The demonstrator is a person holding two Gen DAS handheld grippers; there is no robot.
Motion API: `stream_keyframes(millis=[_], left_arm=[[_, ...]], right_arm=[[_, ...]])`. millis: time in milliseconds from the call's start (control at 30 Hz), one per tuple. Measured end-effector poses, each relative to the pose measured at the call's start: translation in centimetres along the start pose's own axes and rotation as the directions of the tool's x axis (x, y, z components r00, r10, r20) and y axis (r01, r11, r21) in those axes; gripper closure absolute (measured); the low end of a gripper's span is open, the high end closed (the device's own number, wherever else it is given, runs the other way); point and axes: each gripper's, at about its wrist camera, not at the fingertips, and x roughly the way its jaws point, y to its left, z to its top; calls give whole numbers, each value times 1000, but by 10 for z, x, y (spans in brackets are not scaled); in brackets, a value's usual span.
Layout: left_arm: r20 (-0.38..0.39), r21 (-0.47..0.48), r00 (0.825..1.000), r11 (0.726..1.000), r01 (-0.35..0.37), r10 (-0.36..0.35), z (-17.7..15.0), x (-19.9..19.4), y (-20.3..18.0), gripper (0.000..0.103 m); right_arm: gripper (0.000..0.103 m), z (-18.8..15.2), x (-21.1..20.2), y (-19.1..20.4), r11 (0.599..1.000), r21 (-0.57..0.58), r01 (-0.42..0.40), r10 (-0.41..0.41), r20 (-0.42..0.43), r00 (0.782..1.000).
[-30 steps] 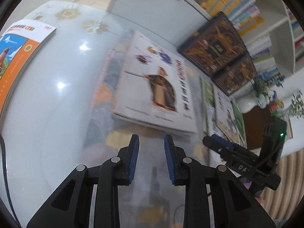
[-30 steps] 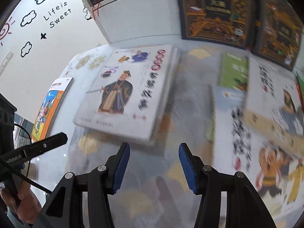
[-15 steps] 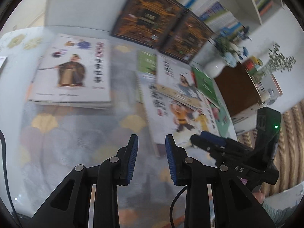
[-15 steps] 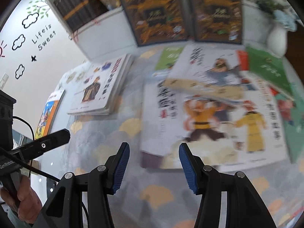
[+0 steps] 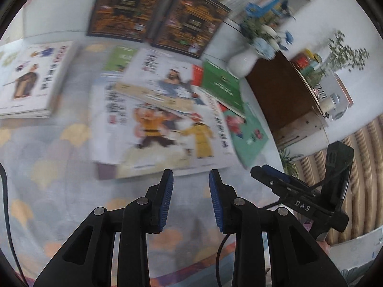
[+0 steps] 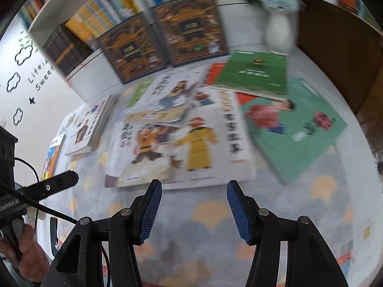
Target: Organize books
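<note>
Now, in the left wrist view, the left gripper [image 5: 189, 186] sits at the bottom middle of the frame with its blue pads [image 5: 166, 197] slightly apart and nothing between them. Just above it, in the middle of the frame, lies a large white picture book [image 5: 167, 131] with cartoon figures in orange and yellow, flat on the patterned tablecloth [image 5: 59, 191]. A second white book [image 5: 165, 83] lies slanted across its upper part. At the left edge, a separate stack of white books [image 5: 28, 79] lies apart from that pile. To the right of the pile, a dark green book [image 5: 221, 85] overlaps a teal book [image 5: 251, 138]. Two dark ornate books [image 5: 155, 12] stand propped at the top of the frame. A white vase [image 5: 244, 61] stands at the upper right. The right gripper [image 5: 275, 177] pokes in from the lower right; its jaw state is not clear from this angle.

In the right wrist view, the right gripper [image 6: 194, 201] fills the bottom of the frame, its jaws open wider, empty, over bare tablecloth [image 6: 210, 215]. The large picture book [image 6: 186, 148] lies just above the fingertips, with the slanted white book [image 6: 167, 98] on its top edge. The dark green book [image 6: 256, 74] rests over the teal book [image 6: 294, 129] at the right. The stack of white books [image 6: 88, 124] and an orange book [image 6: 51, 157] lie at the left. The ornate books [image 6: 162, 40] lean against a bookshelf [image 6: 115, 7] at the top. The left gripper [image 6: 71, 179] enters from the left edge, held by a hand [image 6: 26, 251] in the lower left corner.
</note>
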Motion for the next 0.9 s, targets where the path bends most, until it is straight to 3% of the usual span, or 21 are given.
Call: stream_keyframes(millis=[233,400,467,533,700,900], left_arm=[[-6,34,1000,999,-12,12,0,28,-52,73],[4,5,999,999,-32,32,12,33,-54,71],[16,-22,998,998,-57,57,21,31,-46,63],[23,-57,996,994,-90,91,31,30,-33,32],[51,-124,986,981,-150,157,57,30,4,31],[36,-158,970,960,-231,239,94,58,55,33]], right_arm=[[48,13,-23,-47,1000,18,-22,21,27,999],[45,28,-26,-47,998,-35,-45,46,41,998],[42,38,-21,-42,997,-54,-64,66,43,997],[42,49,-12,-36,994,-70,-89,92,38,995],[42,73,22,-16,989,-101,-112,113,7,994],[42,94,64,2,986,-142,-93,89,-35,995]])
